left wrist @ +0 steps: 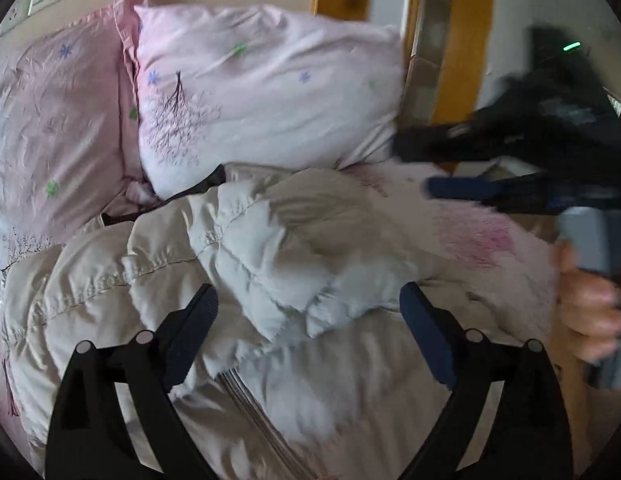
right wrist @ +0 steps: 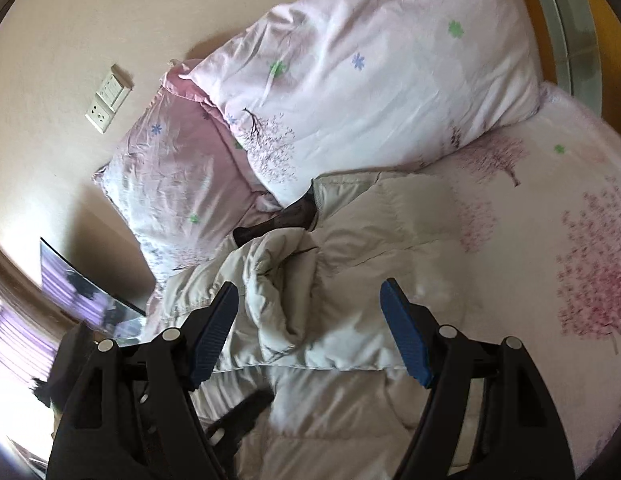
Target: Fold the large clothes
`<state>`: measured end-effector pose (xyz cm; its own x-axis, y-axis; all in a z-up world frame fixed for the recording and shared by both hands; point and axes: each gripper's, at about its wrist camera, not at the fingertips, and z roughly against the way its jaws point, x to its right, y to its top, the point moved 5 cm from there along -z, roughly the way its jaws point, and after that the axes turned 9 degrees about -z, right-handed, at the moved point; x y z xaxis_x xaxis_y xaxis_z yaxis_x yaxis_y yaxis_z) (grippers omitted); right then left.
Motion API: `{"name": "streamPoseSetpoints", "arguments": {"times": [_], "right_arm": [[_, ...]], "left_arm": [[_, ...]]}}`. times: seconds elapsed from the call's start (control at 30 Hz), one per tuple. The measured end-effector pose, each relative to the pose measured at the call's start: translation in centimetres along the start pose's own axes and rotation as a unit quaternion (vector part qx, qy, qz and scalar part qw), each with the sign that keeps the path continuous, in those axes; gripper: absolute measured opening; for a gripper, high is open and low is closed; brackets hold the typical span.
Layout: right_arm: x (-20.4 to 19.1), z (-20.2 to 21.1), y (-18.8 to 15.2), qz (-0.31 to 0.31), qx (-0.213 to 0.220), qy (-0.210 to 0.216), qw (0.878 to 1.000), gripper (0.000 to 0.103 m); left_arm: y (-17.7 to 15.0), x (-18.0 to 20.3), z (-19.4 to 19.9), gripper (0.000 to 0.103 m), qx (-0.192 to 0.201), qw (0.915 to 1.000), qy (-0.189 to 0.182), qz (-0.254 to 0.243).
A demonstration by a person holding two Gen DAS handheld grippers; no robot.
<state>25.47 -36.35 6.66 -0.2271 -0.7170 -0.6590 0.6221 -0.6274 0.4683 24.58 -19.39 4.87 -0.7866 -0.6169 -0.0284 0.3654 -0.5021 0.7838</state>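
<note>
- Left wrist view: the left gripper [left wrist: 308, 308], a black frame with dark blue finger pads [left wrist: 424, 332], hangs over a pale beige quilted puffer jacket [left wrist: 158, 280] with its jaws spread wide and nothing between them.
- The jacket lies crumpled on a bed covered by a white sheet printed with pink trees [left wrist: 478, 236]; a bunched fold of it sits between the two pads, and a zip line [left wrist: 250, 400] runs down toward the lower edge of the frame.
- A dark lining [left wrist: 214, 178] shows at the jacket's far end, close to the pillows.
- Two pillows lie beyond the jacket: a white floral pillow [left wrist: 270, 92] and, beside it on the left, a pink floral pillow [left wrist: 58, 120].
- At the right edge, blurred, the right gripper [left wrist: 450, 168] reaches in above the sheet, its fingers apart and empty; the person's right hand [left wrist: 590, 312] grips its grey handle.
- Right wrist view: the right gripper [right wrist: 308, 312] is wide open, bright blue pads [right wrist: 402, 336] on either side of the jacket's [right wrist: 350, 220] rumpled middle, holding nothing.
- The dark collar lining [right wrist: 286, 220] again lies next to the white pillow [right wrist: 382, 80], with the pink pillow [right wrist: 174, 176] to its left and the tree-print sheet [right wrist: 570, 260] to the right.
- A white wall switch and socket plate [right wrist: 108, 98] sits on the beige wall above the pillows.
</note>
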Motion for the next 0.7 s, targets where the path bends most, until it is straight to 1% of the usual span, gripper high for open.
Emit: {"name": "streamPoseSetpoints", "arguments": {"times": [0.07,0.13,0.17,0.23,0.3,0.33,0.43,0.5,0.57,0.6,0.67,0.7], "right_arm": [[-0.2,-0.5,-0.1,-0.004,-0.015,0.007,1.000,0.075],[-0.5,-1.2,-0.3,-0.003,-0.030,0.011,0.999,0.075],[-0.7,-1.5,-0.4,-0.002,-0.037,0.012,0.999,0.075],[-0.9,-2.5,-0.6,0.000,-0.051,0.013,0.999,0.075],[-1.0,-3.5,-0.7,0.002,-0.061,0.011,0.998,0.074],[-1.0,-4.0,-0.9,0.003,-0.068,0.011,0.998,0.074],[-0.8,-5.6,-1.6,0.001,-0.092,0.010,0.996,0.070],[-0.8,-6.7,-2.0,-0.004,-0.111,0.017,0.994,0.070],[-0.6,-7.6,-2.3,-0.007,-0.120,0.015,0.993,0.070],[-0.5,-8.2,-2.5,-0.008,-0.124,0.007,0.992,0.070],[-0.5,-9.0,-2.8,-0.010,-0.133,0.005,0.991,0.070],[-0.5,-9.4,-3.1,-0.010,-0.137,0.007,0.990,0.068]], "left_arm": [[-0.7,-1.5,2.2,0.094,0.006,0.9998,0.003,0.017],[-1.8,-4.0,4.0,0.094,0.005,0.9987,0.008,0.049],[-2.4,-5.5,4.7,0.094,0.002,0.9976,0.016,0.068],[-4.1,-9.4,6.3,0.094,-0.008,0.9928,0.045,0.111],[-5.6,-12.8,7.5,0.094,-0.016,0.9861,0.075,0.148],[-6.6,-14.8,8.2,0.094,-0.021,0.9803,0.087,0.176],[-9.1,-19.3,9.9,0.093,-0.031,0.9659,0.100,0.237],[-10.0,-20.7,10.4,0.093,-0.042,0.9619,0.112,0.246],[-11.0,-21.9,10.6,0.093,-0.057,0.9585,0.126,0.249],[-11.3,-22.2,10.6,0.093,-0.062,0.9573,0.127,0.252],[-11.9,-22.6,10.5,0.093,-0.069,0.9556,0.127,0.257],[-12.1,-22.7,10.4,0.093,-0.071,0.9553,0.126,0.258]]}}
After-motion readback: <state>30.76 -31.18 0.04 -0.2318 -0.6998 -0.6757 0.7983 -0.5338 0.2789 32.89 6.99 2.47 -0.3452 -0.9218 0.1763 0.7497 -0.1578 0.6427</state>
